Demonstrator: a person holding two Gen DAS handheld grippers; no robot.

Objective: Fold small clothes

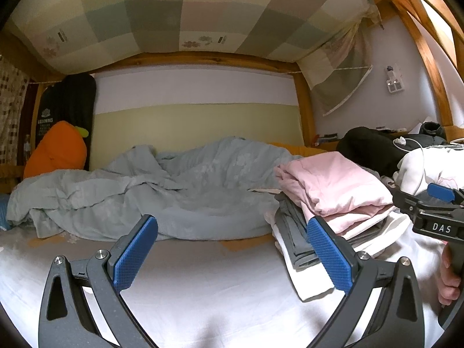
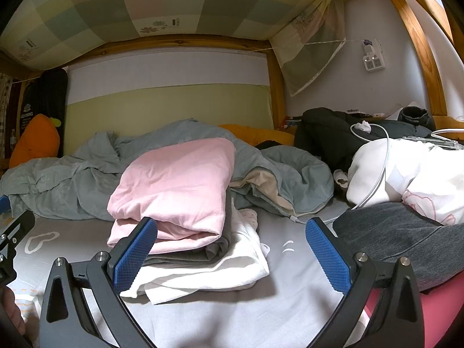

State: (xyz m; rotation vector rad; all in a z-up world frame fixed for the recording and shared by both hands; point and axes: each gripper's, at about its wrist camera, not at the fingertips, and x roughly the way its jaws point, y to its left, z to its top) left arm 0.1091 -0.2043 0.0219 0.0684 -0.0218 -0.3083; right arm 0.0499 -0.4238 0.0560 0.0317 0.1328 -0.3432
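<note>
Currently both your claws hang wide and empty over the pale grey bedsheet (image 2: pixel 278 316): left gripper (image 1: pixel 232 256) facing bare sheet, right gripper (image 2: pixel 230 253) just before the stack of folded clothes (image 2: pixel 185 226). That stack sits mid-bed: a soft pink folded garment (image 2: pixel 177 185) on top, a grey folded piece (image 2: pixel 223 246) beneath, a white garment (image 2: pixel 203 272) at the bottom, its edge splayed loose. Risk, as I judge it: nudge the stack with your right claw's left finger and the pink layer slides off, undoing the folds. Only the right view shows the white charging cable (image 2: pixel 380 171) trailing onto the sheet, a snag hazard, and the dark grey fabric (image 2: pixel 400 232) beside the claw. Only the left view shows the other gripper's black body (image 1: pixel 435 217) beside the pile.
</note>
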